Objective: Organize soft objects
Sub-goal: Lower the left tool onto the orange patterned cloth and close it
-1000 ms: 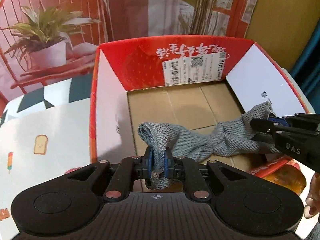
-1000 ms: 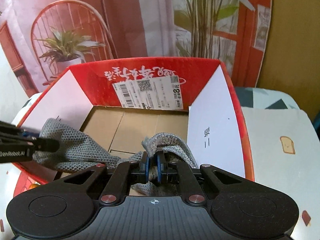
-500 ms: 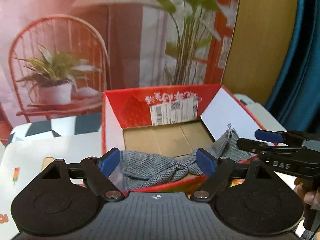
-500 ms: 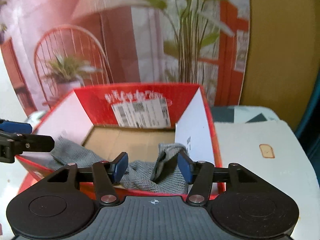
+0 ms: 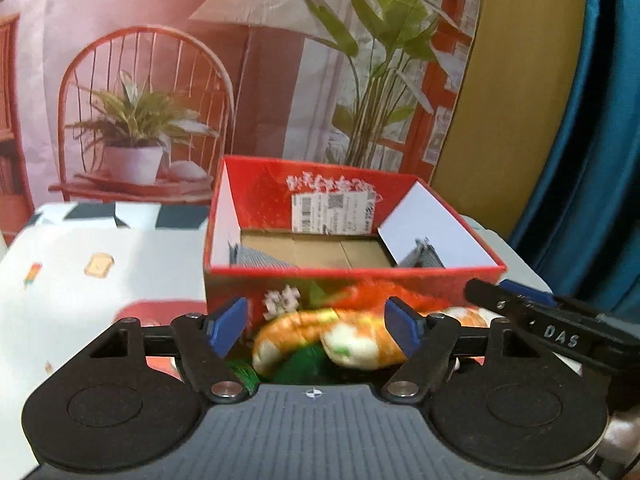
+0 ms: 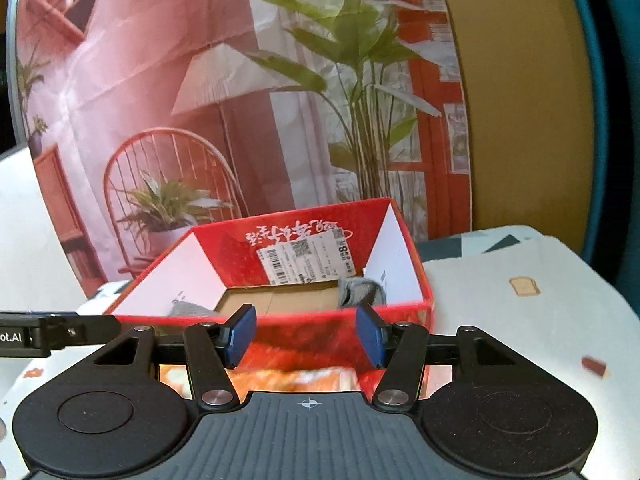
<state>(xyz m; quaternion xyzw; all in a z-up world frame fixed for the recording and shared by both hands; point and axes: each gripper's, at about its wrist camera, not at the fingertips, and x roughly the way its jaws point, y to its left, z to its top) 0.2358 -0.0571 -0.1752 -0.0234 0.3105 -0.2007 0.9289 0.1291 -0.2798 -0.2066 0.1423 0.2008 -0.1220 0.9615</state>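
Both my tongs apart and empty, grey knit cloth (image 5: 260, 258) lying in the red box (image 5: 352, 276) ahead of them.

My left gripper (image 5: 318, 322) has just closed a little but its jaws stand wide with nothing between the pads; my right gripper (image 6: 306, 334) has its jaws parted too, nothing clamped. The cloth is well beyond both sets of fingertips, its ends against the box's left and right inner walls. Only the left view shows the orange-and-white plush toy (image 5: 332, 338) lying just outside the box front, below my left jaws, plus my right gripper from the side. The right view shows the plush only as a blur.
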